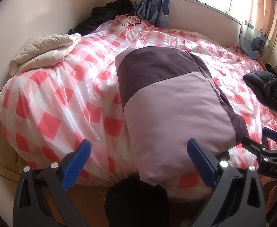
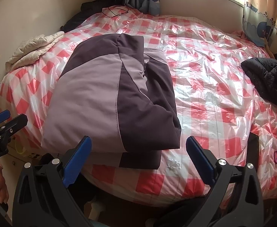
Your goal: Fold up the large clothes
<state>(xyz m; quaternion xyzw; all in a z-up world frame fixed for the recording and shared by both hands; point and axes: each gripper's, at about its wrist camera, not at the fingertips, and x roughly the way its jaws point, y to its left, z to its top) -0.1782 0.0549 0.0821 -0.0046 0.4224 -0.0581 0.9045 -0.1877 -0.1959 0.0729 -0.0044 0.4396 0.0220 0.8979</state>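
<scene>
- Most of the folding appears done: the purple jacket [image 2: 108, 94] is laid compactly on the bed [image 2: 214, 98].
- Nothing is held; left gripper [image 1: 138, 162] and right gripper [image 2: 138, 160] are spread wide.

Cream quilt [image 1: 43, 51] beside tangled black cable [image 1: 128, 19]

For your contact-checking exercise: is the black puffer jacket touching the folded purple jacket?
Apart. The right wrist view shows the black puffer jacket near the bed's right edge, with bare checked cover between it and the folded purple jacket.
</scene>
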